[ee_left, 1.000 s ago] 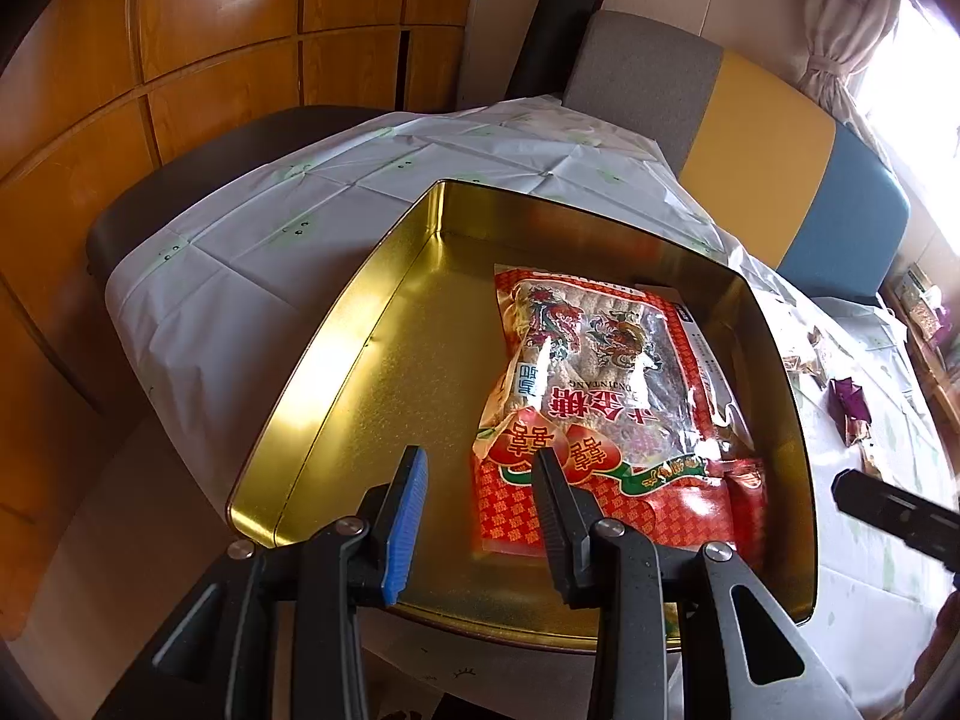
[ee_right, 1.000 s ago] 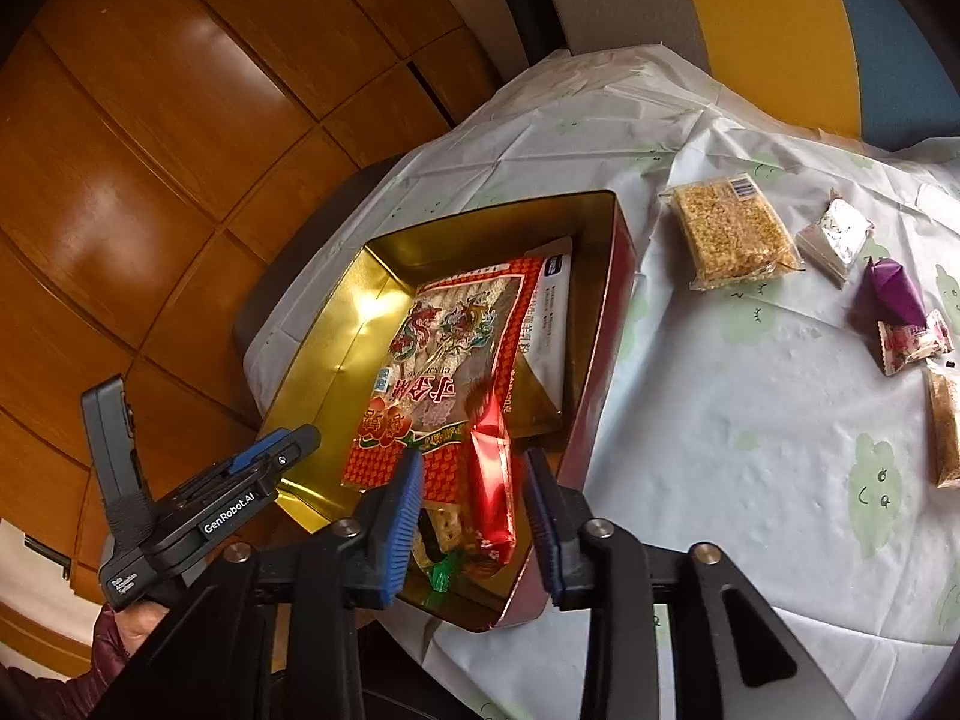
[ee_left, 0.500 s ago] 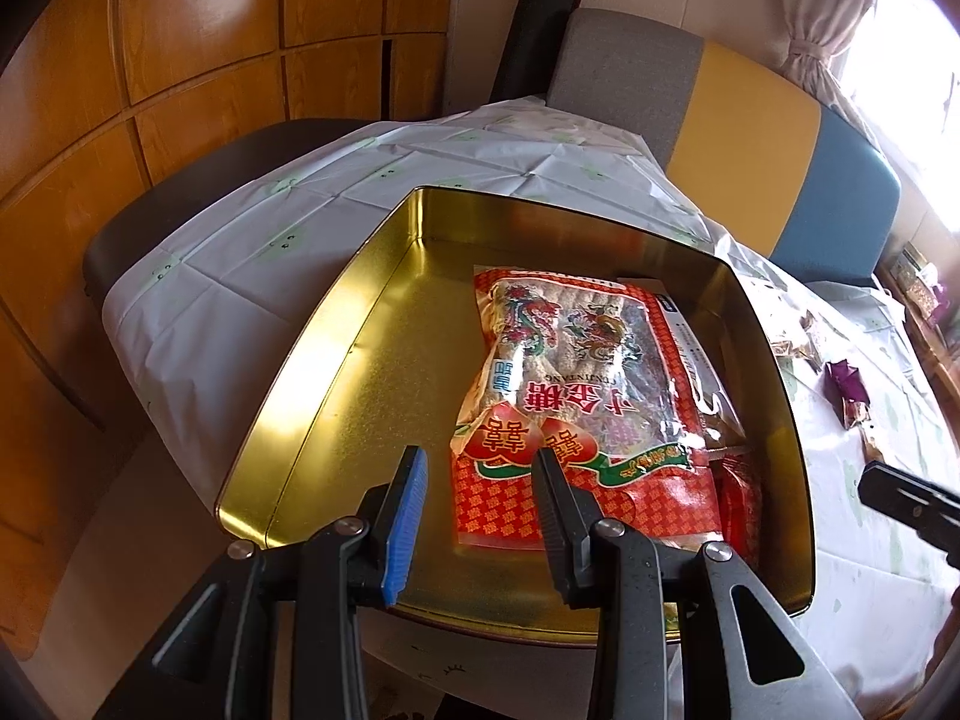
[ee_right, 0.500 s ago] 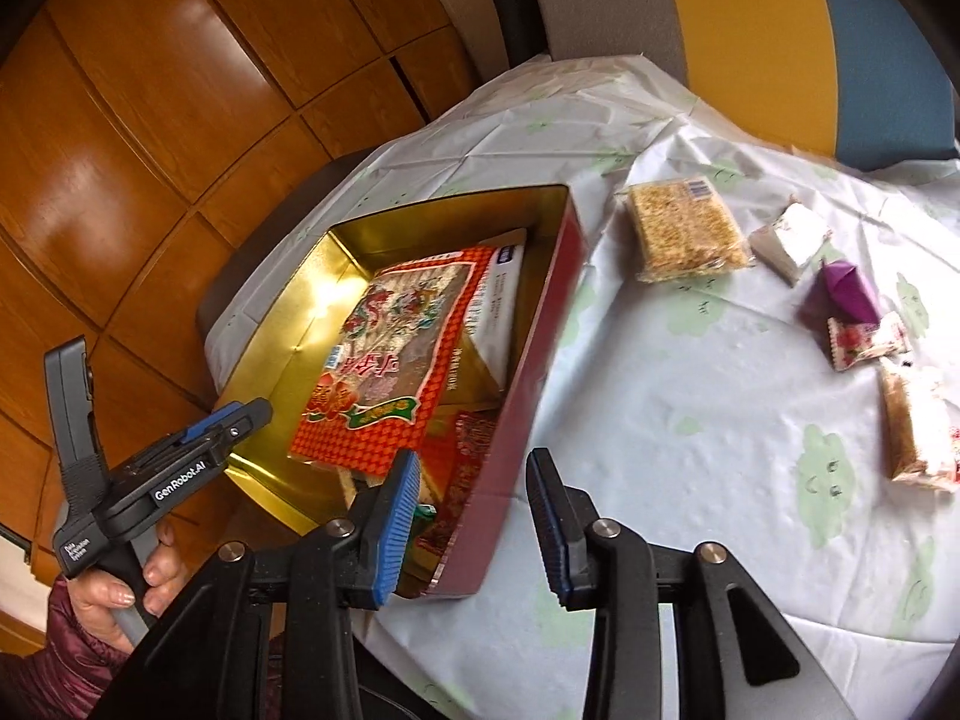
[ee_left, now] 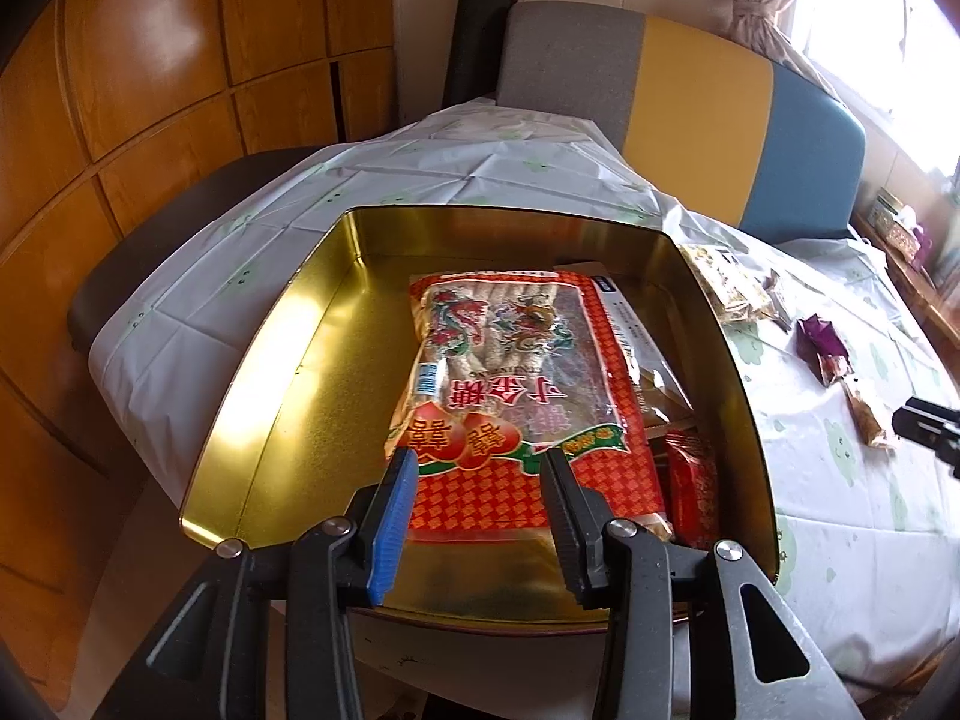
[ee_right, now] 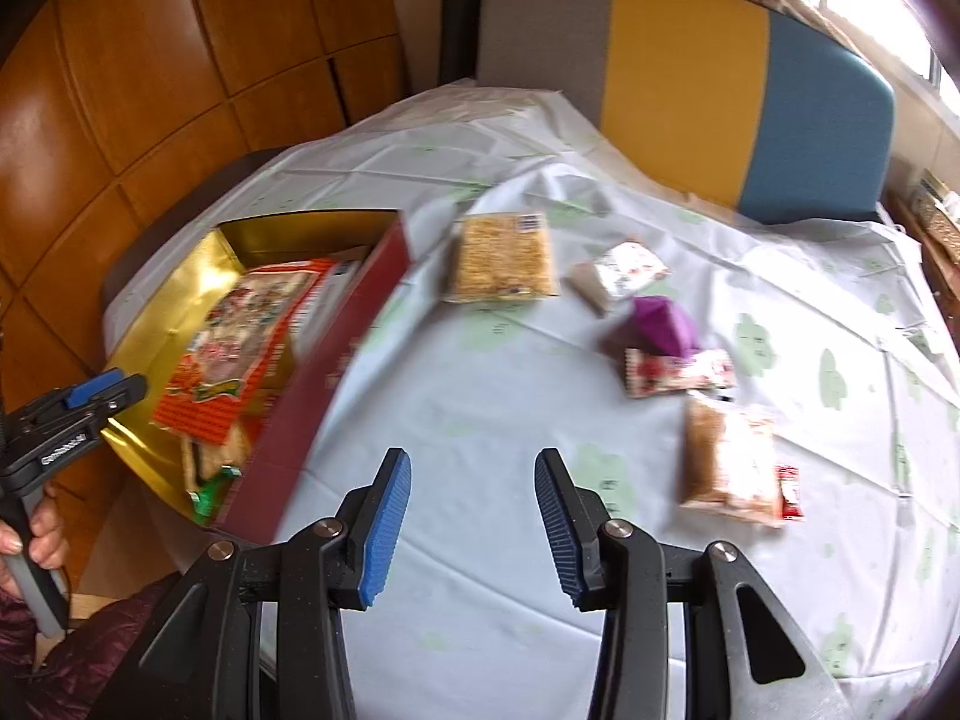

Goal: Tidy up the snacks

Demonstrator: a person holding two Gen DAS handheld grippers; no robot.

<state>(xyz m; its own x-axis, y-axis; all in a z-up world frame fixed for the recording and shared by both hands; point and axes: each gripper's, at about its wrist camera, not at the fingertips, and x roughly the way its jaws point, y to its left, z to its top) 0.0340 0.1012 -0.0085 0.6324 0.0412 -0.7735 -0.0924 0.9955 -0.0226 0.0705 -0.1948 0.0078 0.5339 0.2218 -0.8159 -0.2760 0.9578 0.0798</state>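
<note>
Snacks already fill the right half of the gold tin point(ee_left: 288, 396): a big red candy bag point(ee_left: 510, 396) lies flat on its floor with smaller packets tucked against the right wall, among them a red foil pack point(ee_left: 690, 480). A second ago the right gripper point(ee_right: 474, 519) hung over the tin's near corner with that foil pack between its jaws; now it has swung right, out over the pale tablecloth point(ee_right: 480, 396), its jaws have just been opening, and nothing sits between them. That reads as one more snack delivered and the hand heading for the next. The left gripper point(ee_left: 477, 519) has also drifted right along the tin's near rim and its jaws have just been opening a little; they stand apart and empty, framing the lower edge of the candy bag without visibly touching it. Loose snacks wait ahead of the right fingers, well apart from them: a brown-filled clear packet point(ee_right: 729, 462) nearest on the right, a small red-and-white wrapper point(ee_right: 678, 369) and a purple packet point(ee_right: 663, 327) beyond it, and a puffed-rice square point(ee_right: 504, 258) far left near the tin's maroon wall.
</note>
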